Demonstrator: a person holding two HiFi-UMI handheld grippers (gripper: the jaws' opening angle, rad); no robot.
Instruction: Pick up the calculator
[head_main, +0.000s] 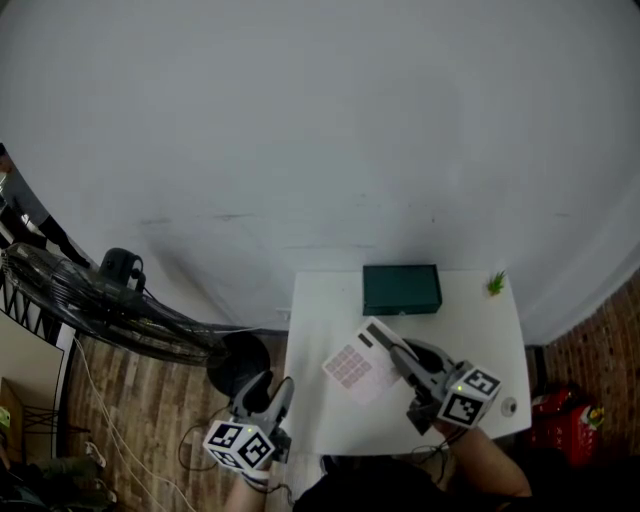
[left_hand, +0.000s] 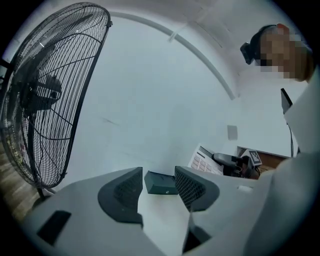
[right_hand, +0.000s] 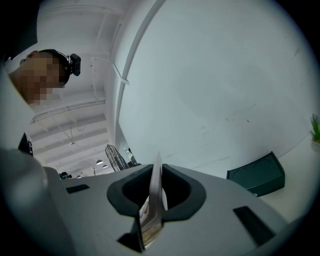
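One calculator (head_main: 358, 366): thin white slab with pinkish keys, clamped by one edge in the right gripper (head_main: 398, 352). It appears raised over the white table (head_main: 320, 320), long axis running leftward from the jaws. Left gripper (head_main: 278, 388): well apart, jaws spread, empty. Green box (head_main: 401, 289): behind.

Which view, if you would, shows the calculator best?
The head view: the calculator shows its keypad face, held by the right gripper. The left gripper view shows it small and distant; the right gripper view, only its thin edge between the jaws.
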